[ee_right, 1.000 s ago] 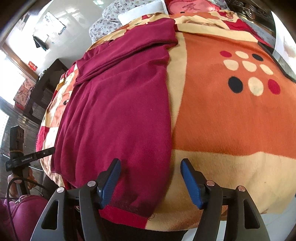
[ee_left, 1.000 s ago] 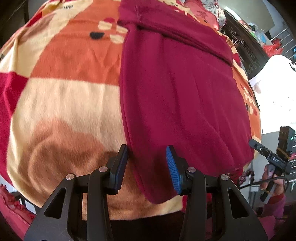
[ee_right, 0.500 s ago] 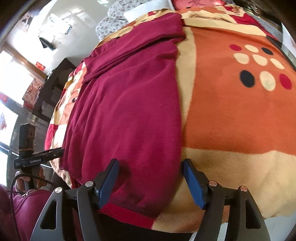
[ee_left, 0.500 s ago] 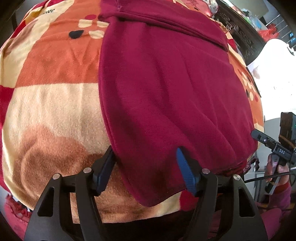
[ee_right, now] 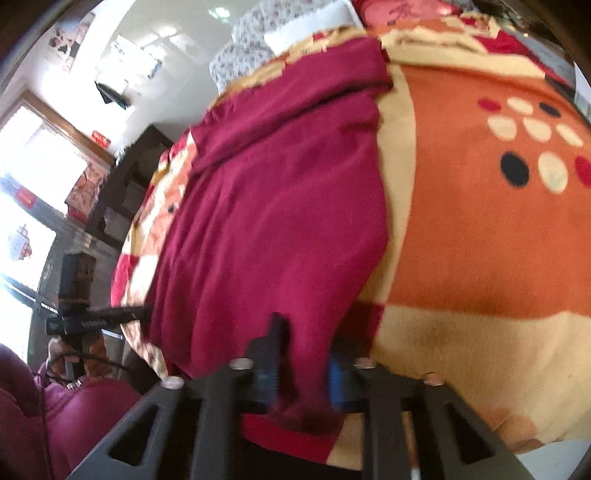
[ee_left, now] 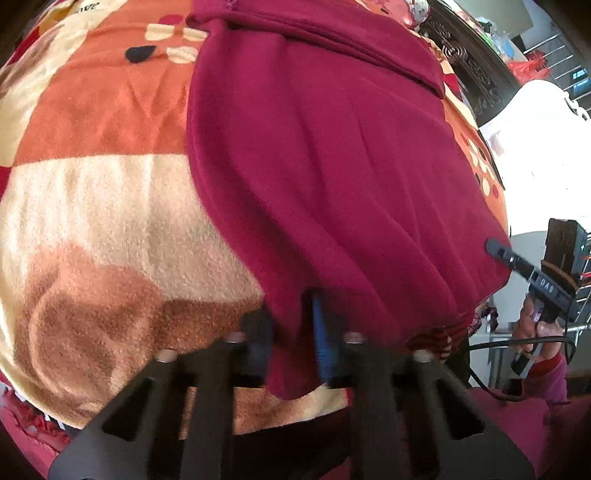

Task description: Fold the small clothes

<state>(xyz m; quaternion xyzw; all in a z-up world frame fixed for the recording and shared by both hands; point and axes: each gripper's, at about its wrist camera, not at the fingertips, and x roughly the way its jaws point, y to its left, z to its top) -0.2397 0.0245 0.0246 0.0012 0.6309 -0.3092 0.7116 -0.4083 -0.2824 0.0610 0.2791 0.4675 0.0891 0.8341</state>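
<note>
Both jaws closing since before | left hand-held gripper, right hand-held gripper pinch garment

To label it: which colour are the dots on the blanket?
Cream, black and red dots on orange blanket; clearest in right wrist view.

A bedroom in a home, shown by a bed covered with a plush orange, cream and red blanket printed with coloured dots. At the far end of the bed lie floral pillows and a red cushion. Beside the bed stands dark carved wooden furniture, and beyond it, on the same side, a bright window with a wooden frame carries red paper decorations near a white wall.
</note>
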